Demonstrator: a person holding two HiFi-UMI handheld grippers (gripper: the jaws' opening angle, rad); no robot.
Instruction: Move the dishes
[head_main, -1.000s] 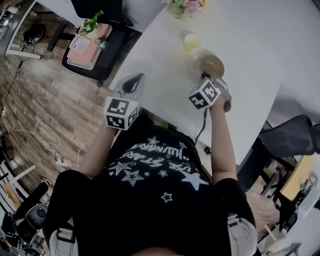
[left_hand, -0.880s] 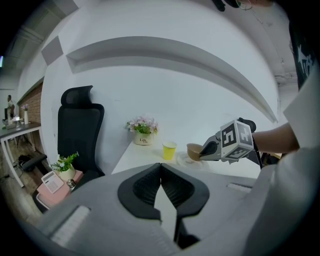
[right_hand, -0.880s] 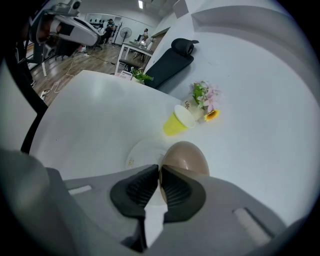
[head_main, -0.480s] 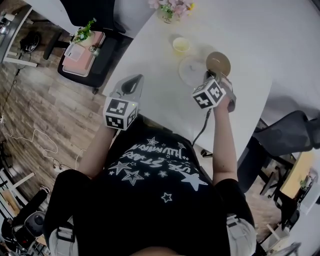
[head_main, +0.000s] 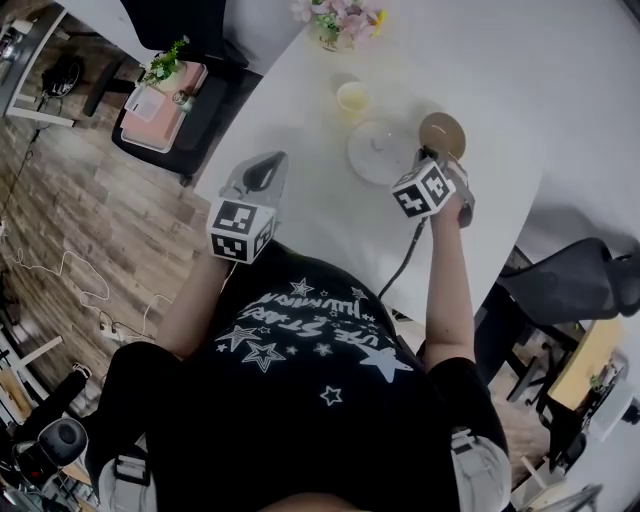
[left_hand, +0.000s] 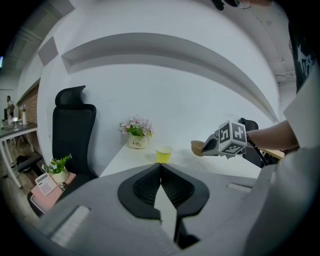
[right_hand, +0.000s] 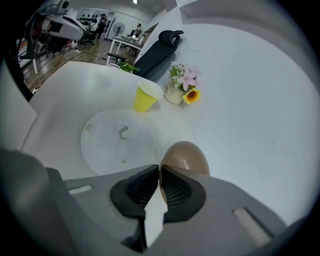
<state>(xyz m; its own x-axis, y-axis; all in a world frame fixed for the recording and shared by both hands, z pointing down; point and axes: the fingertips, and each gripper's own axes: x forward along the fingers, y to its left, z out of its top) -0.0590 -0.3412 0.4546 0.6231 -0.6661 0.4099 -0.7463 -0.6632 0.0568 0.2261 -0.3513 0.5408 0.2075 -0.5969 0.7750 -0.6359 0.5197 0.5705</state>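
On white matte tabletop (head_main: 320, 215), round flat white plate (head_main: 378, 152) w/ faint smears is lying, small yellow cup (head_main: 352, 97) & flower pot (head_main: 335, 22) standing behind it. R gripper (head_main: 432, 158) jaws are clamping rim of smooth glossy brown bowl (head_main: 442, 132), tilted, just right of plate. L gripper (head_main: 266, 165) jaws are meeting, empty, at tabletop's near edge. Wood-plank floor (head_main: 85, 225) is showing left. Vs 1 s ago: bowl was over plate, now beside it.

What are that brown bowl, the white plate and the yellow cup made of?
The brown bowl: smooth with a soft sheen, probably plastic or lacquered wood. The white plate: flat, dull white with faint marks, ceramic or melamine; can't tell which. The yellow cup: thin-walled and tapered, likely paper or thin plastic.
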